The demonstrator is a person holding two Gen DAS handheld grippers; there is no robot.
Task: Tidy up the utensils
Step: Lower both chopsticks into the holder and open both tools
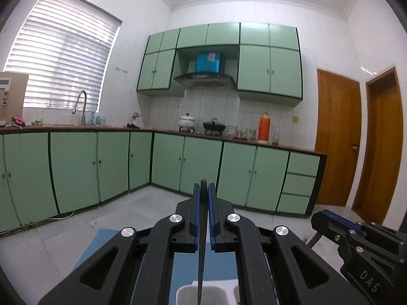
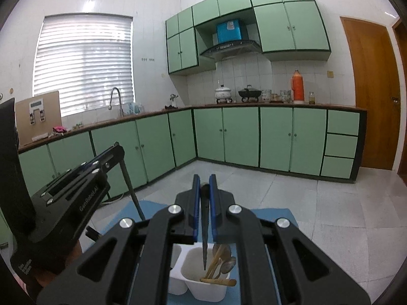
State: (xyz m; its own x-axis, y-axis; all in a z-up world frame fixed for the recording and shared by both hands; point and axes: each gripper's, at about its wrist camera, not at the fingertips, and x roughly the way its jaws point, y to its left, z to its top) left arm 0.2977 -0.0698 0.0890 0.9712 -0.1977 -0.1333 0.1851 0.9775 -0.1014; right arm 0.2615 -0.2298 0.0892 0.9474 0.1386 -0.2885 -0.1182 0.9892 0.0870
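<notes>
Holding one dark chopstick in each hand-held gripper, you have both poised above the white utensil holder (image 2: pixel 203 279). Left hand-held gripper (image 1: pixel 204 190): jaws nearly closed on a dark chopstick (image 1: pixel 202 241), tip hanging over an empty compartment. Right hand-held gripper (image 2: pixel 204 185): jaws clamped on a second chopstick (image 2: pixel 205 228), tip pointing down into the compartment that already has wooden spoons (image 2: pixel 221 261). Gripped near the top, each stick hangs point-down, probably so it drops in cleanly. The holder sits on a blue mat (image 2: pixel 274 216) on the floor.
</notes>
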